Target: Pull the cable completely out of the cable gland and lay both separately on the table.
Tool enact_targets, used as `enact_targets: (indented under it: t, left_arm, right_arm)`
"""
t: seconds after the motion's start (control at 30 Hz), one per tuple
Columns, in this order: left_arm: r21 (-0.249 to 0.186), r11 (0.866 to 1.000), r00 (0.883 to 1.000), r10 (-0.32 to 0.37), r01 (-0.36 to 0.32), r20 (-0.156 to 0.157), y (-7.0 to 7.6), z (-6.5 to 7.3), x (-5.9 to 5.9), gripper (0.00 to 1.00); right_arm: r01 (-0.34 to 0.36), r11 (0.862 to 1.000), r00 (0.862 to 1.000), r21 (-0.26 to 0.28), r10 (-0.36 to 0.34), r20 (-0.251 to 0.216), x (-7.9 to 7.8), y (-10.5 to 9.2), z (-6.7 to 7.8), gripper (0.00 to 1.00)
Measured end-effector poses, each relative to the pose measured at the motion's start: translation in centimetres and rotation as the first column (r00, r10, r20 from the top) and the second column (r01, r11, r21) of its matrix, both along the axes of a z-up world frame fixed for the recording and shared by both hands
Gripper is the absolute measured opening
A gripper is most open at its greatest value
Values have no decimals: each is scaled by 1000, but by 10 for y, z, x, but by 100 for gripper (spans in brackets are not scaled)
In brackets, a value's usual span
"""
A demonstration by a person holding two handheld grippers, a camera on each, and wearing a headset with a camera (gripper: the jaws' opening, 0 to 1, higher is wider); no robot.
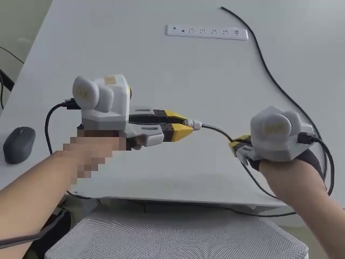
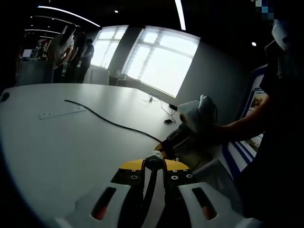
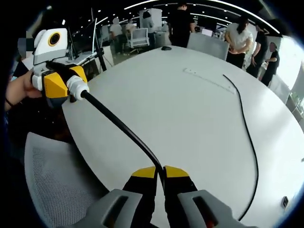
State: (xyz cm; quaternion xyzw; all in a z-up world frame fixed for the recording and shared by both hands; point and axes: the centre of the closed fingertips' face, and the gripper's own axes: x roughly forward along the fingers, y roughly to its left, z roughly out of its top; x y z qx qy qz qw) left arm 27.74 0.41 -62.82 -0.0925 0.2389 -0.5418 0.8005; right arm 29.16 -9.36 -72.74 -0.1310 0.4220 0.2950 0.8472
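Head view: left gripper [image 1: 182, 128] fingers clamp the white cable gland [image 1: 195, 125]. Right gripper [image 1: 239, 145] fingers pinch the black cable [image 1: 216, 130] above the table [image 1: 161, 65].

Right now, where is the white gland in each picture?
Head view: gland in the middle, at the tip of the left claw.
Left gripper view: gland low centre, between the jaws.
Right gripper view: gland upper left, cable running from it.
Shared landmark: the power strip.

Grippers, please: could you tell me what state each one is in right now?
Left gripper: closed on the cable gland.
Right gripper: closed on the cable.
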Motion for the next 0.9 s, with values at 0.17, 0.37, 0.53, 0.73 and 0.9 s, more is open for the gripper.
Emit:
enact_targets:
  t: [0.17, 0.37, 0.53, 0.73, 0.9]
  left_arm:
    - [-3, 1000, 1000, 2, -2, -2, -1, 0, -1, 15]
    - [-10, 1000, 1000, 9, -9, 0, 0, 2, 1, 15]
    - [-9, 1000, 1000, 10, -10, 3, 1, 3, 1, 15]
    - [-4, 1000, 1000, 15, -15, 5, 3, 2, 2, 15]
    - [-1, 1000, 1000, 15, -15, 4, 4, 2, 2, 15]
  right_arm:
    - [-2, 1000, 1000, 7, 2, -4, -2, 1, 0, 0]
    - [-61, 998, 997, -24, 62, 42, -4, 2, 4, 0]
    - [-89, 995, 993, -35, 91, 74, -6, 2, 9, 1]
    - [-116, 993, 986, -23, 118, 120, -4, 11, 26, 10]
    - [-170, 985, 969, -1, 168, 184, -1, 29, 54, 22]
